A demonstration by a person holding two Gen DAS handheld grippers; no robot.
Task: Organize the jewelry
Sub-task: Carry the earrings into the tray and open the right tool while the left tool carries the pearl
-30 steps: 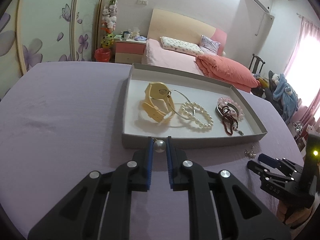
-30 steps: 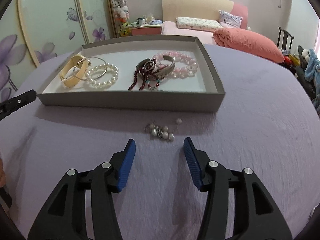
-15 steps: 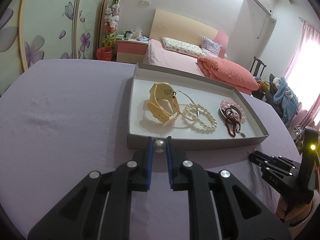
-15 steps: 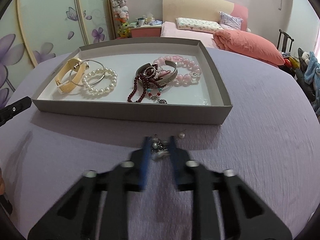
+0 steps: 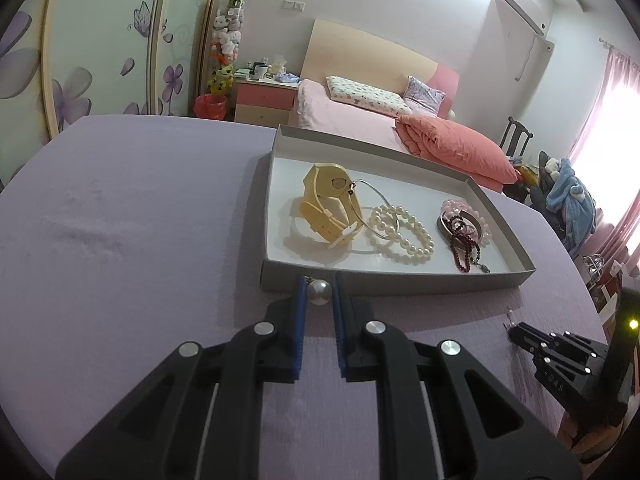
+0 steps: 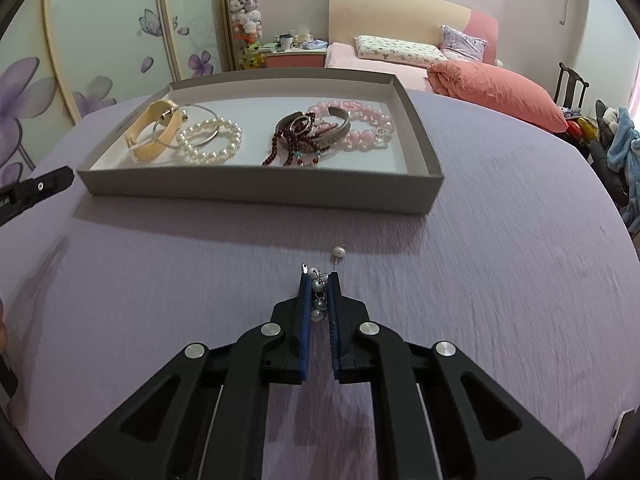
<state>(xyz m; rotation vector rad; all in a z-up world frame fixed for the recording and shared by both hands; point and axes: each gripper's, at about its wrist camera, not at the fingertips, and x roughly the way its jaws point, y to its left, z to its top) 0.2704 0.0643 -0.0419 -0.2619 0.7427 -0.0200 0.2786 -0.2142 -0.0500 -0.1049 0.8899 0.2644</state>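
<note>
My left gripper [image 5: 319,288] is shut on a pearl earring [image 5: 319,292], held just before the near wall of the grey jewelry tray [image 5: 384,282]. My right gripper [image 6: 319,286] is shut on a cluster of small pearl earrings [image 6: 318,296] low over the purple tabletop; one pearl on a chain [image 6: 339,252] trails ahead of it. The tray [image 6: 256,190] holds a yellow watch [image 5: 326,204], a silver bangle [image 5: 370,216], a pearl bracelet [image 5: 404,236], a pink bead bracelet [image 6: 360,126], a metal cuff [image 6: 320,128] and dark red beads [image 5: 464,246].
The right gripper also shows in the left wrist view [image 5: 560,360] at the lower right; the left gripper's tip shows in the right wrist view [image 6: 36,190]. The purple tabletop [image 5: 120,240] ends at a curved far edge. A bed [image 6: 420,60] and chair stand beyond.
My right gripper has moved forward onto the pearl earring cluster and shut on it. My left gripper stays shut on its pearl and has shifted slightly to the left.
</note>
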